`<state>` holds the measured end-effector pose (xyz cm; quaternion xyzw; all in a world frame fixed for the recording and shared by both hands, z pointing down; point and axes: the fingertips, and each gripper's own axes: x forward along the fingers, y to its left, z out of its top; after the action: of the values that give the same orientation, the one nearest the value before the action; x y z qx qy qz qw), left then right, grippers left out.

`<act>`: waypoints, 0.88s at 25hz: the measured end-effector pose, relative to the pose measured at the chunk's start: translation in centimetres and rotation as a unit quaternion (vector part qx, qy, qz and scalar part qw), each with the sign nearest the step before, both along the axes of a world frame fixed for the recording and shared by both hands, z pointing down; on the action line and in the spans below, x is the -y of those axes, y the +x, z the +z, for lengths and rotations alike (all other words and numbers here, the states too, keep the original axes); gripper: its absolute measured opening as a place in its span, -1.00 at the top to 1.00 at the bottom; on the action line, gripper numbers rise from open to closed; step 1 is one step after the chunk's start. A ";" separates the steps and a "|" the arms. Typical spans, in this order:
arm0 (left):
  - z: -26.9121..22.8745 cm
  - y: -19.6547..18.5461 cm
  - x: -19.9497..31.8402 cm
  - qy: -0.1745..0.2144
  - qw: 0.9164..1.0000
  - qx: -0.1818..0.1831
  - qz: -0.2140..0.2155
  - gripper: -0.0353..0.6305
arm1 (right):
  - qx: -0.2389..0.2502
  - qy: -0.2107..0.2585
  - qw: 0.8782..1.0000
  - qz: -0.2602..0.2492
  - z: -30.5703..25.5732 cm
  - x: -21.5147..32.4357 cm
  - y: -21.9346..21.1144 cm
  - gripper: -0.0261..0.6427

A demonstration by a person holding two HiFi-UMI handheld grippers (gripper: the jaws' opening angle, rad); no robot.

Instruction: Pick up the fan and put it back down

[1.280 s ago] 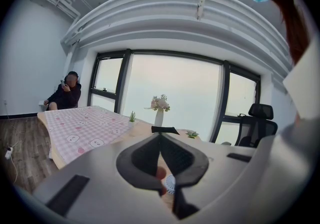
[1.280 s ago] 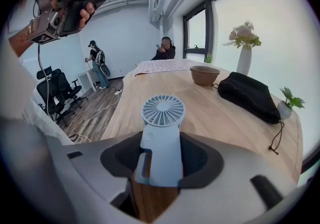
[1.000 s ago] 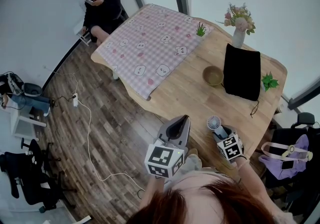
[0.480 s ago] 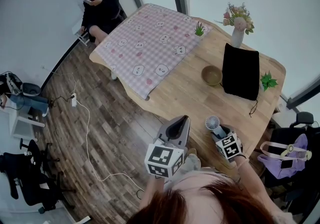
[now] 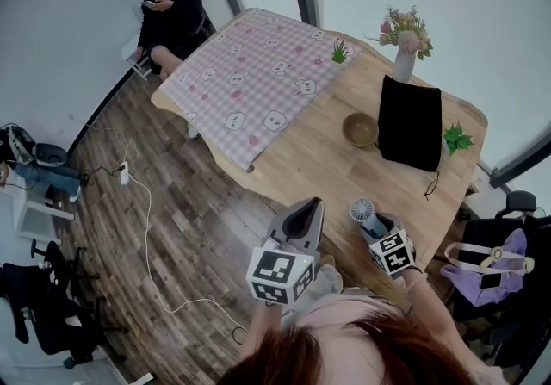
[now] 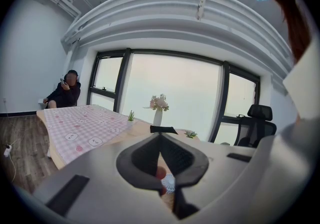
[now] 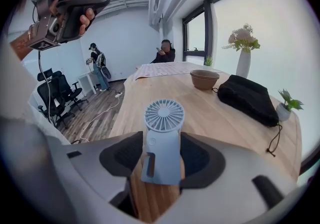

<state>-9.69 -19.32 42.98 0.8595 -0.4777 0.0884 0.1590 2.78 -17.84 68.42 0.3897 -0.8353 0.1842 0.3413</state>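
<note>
Fan first: the small pale-blue handheld fan (image 5: 362, 210) stands upright on its flat base at the near edge of the light wooden table (image 5: 327, 159), right between the jaws of the right gripper (image 5: 374, 226). Those jaws have just been opening, and they now stand wide on either side of the handle. A sliver of tabletop shows beside it, so the pads look to have let go. I'd judge the put-down as done, with only the drawing back left.

The left gripper (image 5: 308, 213) hangs off the table's edge with its jaws together on nothing.

Counting round the room:
- one fan and two grippers
- one brown bowl (image 5: 360, 128)
- one black fabric pouch (image 5: 411, 122)
- one white vase of pink flowers (image 5: 403, 65)
- two little green potted plants (image 5: 340, 51) (image 5: 456, 138)
- one pink checked cloth (image 5: 250, 82) over the far end
- one seated person (image 5: 172, 13) by the window
- a second person standing (image 7: 95, 60) across the room, caught only in the right gripper view
</note>
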 end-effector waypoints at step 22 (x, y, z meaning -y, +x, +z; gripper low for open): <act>-1.1 1.5 -2.7 0.017 1.000 0.001 -0.001 0.85 | 0.054 0.069 0.995 0.051 -6.3 -0.6 2.0 0.62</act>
<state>-8.19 -16.67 41.87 0.8614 -0.4804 0.0807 0.1437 4.81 -17.25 62.07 0.4443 -0.8422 0.1640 0.2576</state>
